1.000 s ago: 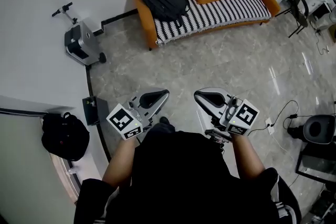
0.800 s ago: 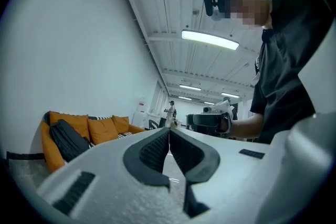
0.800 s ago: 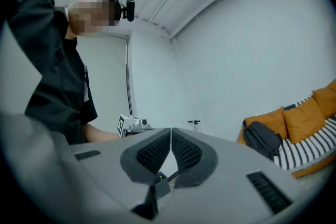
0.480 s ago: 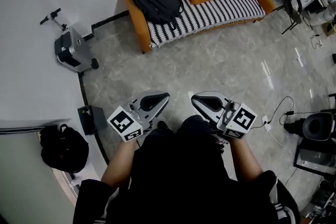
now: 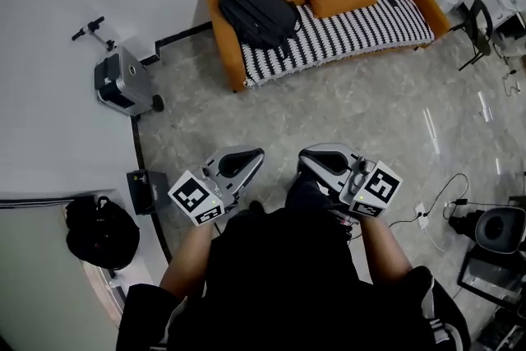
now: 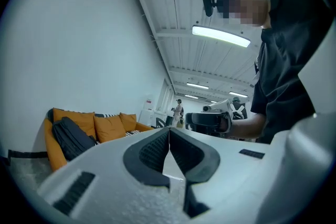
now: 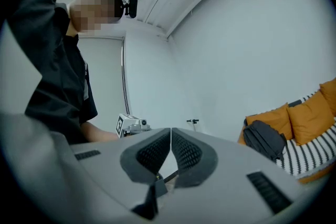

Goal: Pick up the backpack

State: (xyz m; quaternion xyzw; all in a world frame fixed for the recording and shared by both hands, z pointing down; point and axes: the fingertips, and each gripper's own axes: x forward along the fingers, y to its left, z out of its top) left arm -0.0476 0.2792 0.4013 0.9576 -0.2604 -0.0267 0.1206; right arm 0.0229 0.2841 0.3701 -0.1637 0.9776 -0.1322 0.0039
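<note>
The black backpack (image 5: 259,12) lies on the left end of an orange sofa (image 5: 228,62) with a striped seat, far across the floor from me. The left gripper view shows the backpack (image 6: 71,136) small at lower left, and it sits at right in the right gripper view (image 7: 265,139). My left gripper (image 5: 249,154) and right gripper (image 5: 311,156) are held side by side in front of the person's body, pointing toward the sofa. Both are shut and hold nothing. Each gripper's own view shows its pads (image 6: 152,149) (image 7: 186,152) meeting.
A grey wheeled machine (image 5: 123,78) stands by the left wall. A second black bag (image 5: 99,230) and a small black box (image 5: 140,181) sit at the left. Cables with a power strip (image 5: 423,210), a round black device (image 5: 497,228) and a chair (image 5: 481,16) are at the right.
The head view swung slightly and came back. The floor items near my feet slid a little down the picture. Both grippers stayed shut and side by side.
</note>
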